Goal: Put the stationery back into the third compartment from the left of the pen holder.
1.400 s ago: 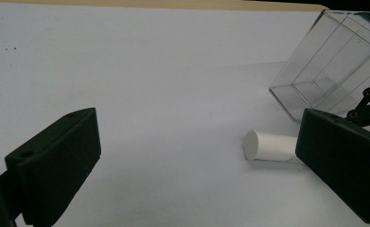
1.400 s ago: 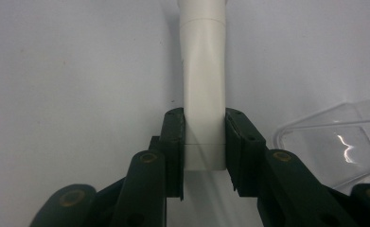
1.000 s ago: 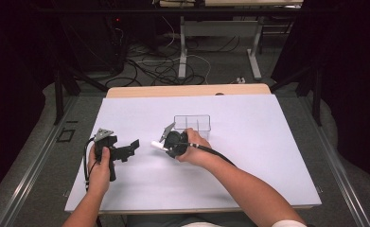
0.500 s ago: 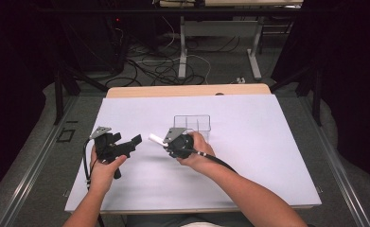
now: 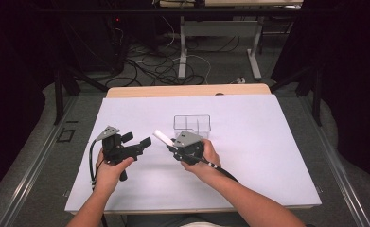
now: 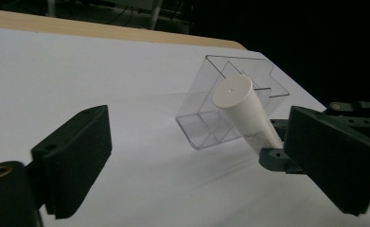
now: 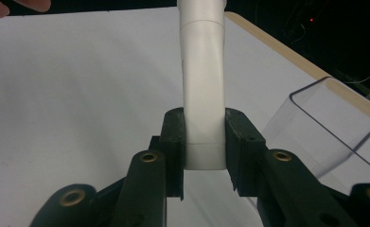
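The right gripper (image 7: 204, 156) pinches the white tube (image 7: 202, 85) near its flat end. The tube is probably light and soft; grip gently. The left gripper (image 6: 197, 165) is spread, near the clear box (image 6: 230, 101).

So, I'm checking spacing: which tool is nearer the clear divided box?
Right. The right tool, shut on the white tube, sits just in front of the clear divided box; the left tool is farther left.

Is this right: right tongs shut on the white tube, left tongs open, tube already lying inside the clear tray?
Not quite. The white tube is not in the clear tray: the high view shows it held in the air beside the tray, pointing toward the left tongs. The rest holds: the right tongs are shut on its flat end, as the right gripper view shows, and the left tongs are open.
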The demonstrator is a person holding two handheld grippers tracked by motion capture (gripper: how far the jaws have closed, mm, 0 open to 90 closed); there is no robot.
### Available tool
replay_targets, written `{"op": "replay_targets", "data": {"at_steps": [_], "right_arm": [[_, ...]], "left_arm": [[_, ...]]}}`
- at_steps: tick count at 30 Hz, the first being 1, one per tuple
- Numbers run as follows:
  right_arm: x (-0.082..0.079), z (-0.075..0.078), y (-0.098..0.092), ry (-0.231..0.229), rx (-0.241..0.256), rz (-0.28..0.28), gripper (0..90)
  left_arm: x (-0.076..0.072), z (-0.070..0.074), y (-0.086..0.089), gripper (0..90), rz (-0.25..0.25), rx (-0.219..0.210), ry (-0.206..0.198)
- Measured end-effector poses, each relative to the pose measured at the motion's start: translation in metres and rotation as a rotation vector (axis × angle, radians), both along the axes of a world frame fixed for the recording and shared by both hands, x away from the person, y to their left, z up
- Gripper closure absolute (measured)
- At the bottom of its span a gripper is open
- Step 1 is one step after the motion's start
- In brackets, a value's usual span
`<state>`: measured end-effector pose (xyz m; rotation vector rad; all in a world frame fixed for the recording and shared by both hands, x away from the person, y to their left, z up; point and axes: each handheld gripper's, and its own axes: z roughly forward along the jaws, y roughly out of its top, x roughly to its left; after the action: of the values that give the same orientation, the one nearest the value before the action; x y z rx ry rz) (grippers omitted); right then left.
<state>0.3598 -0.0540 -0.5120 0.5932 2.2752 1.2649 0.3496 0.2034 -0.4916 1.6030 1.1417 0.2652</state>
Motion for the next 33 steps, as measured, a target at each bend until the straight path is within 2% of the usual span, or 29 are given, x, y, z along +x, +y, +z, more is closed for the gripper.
{"op": "replay_targets", "data": {"at_steps": [3, 7, 12, 13, 17, 18, 19, 21, 23, 25, 30, 32, 33], "right_arm": [[-0.007, -0.002, -0.005, -0.007, 0.019, -0.01, 70.7], [-0.013, -0.002, -0.012, -0.016, 0.046, -0.021, 70.7], [-0.021, 0.002, -0.023, -0.02, 0.048, -0.031, 70.7], [-0.023, 0.002, -0.026, -0.02, 0.056, -0.045, 70.7], [-0.028, 0.004, -0.036, -0.031, 0.079, -0.058, 70.7], [-0.03, 0.004, -0.038, -0.027, 0.083, -0.062, 70.7], [-0.03, 0.004, -0.04, -0.038, 0.083, -0.06, 70.7], [-0.032, 0.003, -0.043, -0.017, 0.101, -0.069, 70.6], [-0.032, 0.002, -0.045, -0.022, 0.108, -0.078, 70.6], [-0.032, 0.001, -0.048, -0.016, 0.12, -0.085, 70.7], [-0.032, 0.001, -0.05, -0.011, 0.134, -0.087, 70.7], [-0.032, 0.001, -0.049, -0.026, 0.144, -0.081, 70.7], [-0.033, 0.002, -0.049, -0.018, 0.148, -0.083, 70.6]], "left_arm": [[-0.002, 0.0, -0.005, 16.1, -0.012, -0.014, 0.003], [-0.005, 0.001, -0.015, 18.5, -0.036, 0.001, -0.008], [-0.009, 0.003, -0.028, 21.6, -0.057, -0.02, 0.003], [-0.009, 0.003, -0.03, 22.4, -0.066, -0.011, -0.007], [-0.011, 0.005, -0.04, 25.3, -0.093, -0.055, 0.03], [-0.011, 0.005, -0.042, 26.5, -0.102, -0.057, 0.048], [-0.01, 0.005, -0.045, 26.9, -0.108, -0.056, 0.056], [-0.009, 0.005, -0.05, 27.0, -0.105, -0.061, 0.066], [-0.007, 0.006, -0.054, 27.2, -0.112, -0.055, 0.075], [-0.006, 0.008, -0.058, 27.9, -0.115, -0.068, 0.094], [-0.004, 0.008, -0.069, 31.7, -0.111, -0.155, 0.131], [-0.002, 0.007, -0.074, 33.9, -0.122, -0.165, 0.141], [-0.002, 0.007, -0.078, 34.6, -0.124, -0.168, 0.146]]}}
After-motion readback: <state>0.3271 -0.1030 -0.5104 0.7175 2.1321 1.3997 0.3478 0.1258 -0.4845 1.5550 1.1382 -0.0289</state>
